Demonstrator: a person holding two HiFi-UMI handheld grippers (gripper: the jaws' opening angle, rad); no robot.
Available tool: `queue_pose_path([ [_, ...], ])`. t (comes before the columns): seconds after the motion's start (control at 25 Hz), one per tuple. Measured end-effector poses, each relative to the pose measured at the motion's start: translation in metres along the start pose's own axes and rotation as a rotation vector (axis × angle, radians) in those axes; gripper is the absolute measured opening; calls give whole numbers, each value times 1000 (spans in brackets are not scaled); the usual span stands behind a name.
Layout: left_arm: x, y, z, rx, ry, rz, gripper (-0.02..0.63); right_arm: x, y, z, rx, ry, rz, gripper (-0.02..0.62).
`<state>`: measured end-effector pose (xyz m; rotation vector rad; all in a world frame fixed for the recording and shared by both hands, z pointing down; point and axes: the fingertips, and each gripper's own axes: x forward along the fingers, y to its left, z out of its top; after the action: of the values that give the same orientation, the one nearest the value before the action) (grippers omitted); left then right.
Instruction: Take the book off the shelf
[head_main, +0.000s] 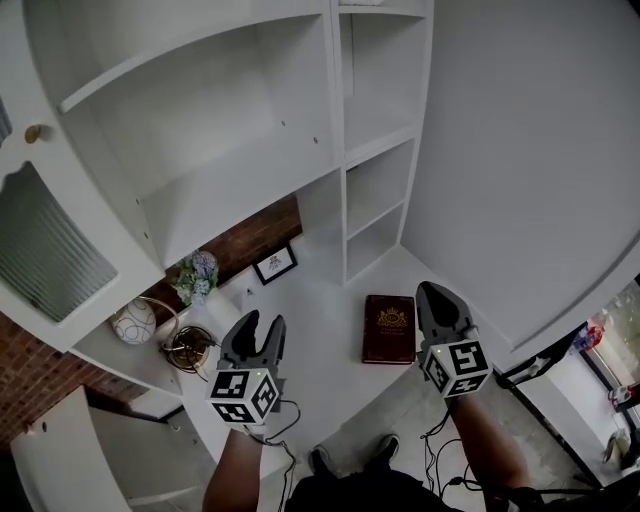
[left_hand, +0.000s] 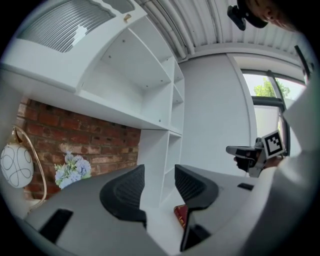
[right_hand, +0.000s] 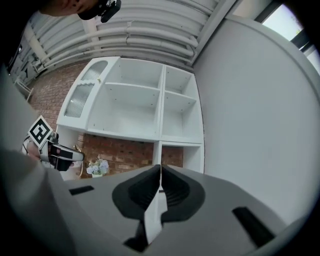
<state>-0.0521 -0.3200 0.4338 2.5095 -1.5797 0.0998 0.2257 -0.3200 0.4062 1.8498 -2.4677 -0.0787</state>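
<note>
Left tongs (head_main: 265, 322) are held level, jaws parted, nothing gripped. Right tongs (head_main: 437, 292) are held level, pressed together, empty. Book (head_main: 389, 328) is seen flat on table (head_main: 320, 295).

The shelf (head_main: 240, 130) compartments stand open ahead. On the desk (head_main: 320, 300), lamp (head_main: 133, 322), flowers (head_main: 197, 275) and frame (head_main: 275, 264) crowd the left; a book (head_main: 390, 328) lies flat right.

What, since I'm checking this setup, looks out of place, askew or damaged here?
Nothing stands out. The book lies flat and closed on the white counter, and the picture frame, flowers and globe lamp stand upright by the brick wall.
</note>
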Motion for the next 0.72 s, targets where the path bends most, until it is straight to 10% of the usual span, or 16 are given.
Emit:
queue_pose_path([
  [0.72,-9,-32,81,52,-168,-70,186,-18,12,79,-48,-130,-27,17],
])
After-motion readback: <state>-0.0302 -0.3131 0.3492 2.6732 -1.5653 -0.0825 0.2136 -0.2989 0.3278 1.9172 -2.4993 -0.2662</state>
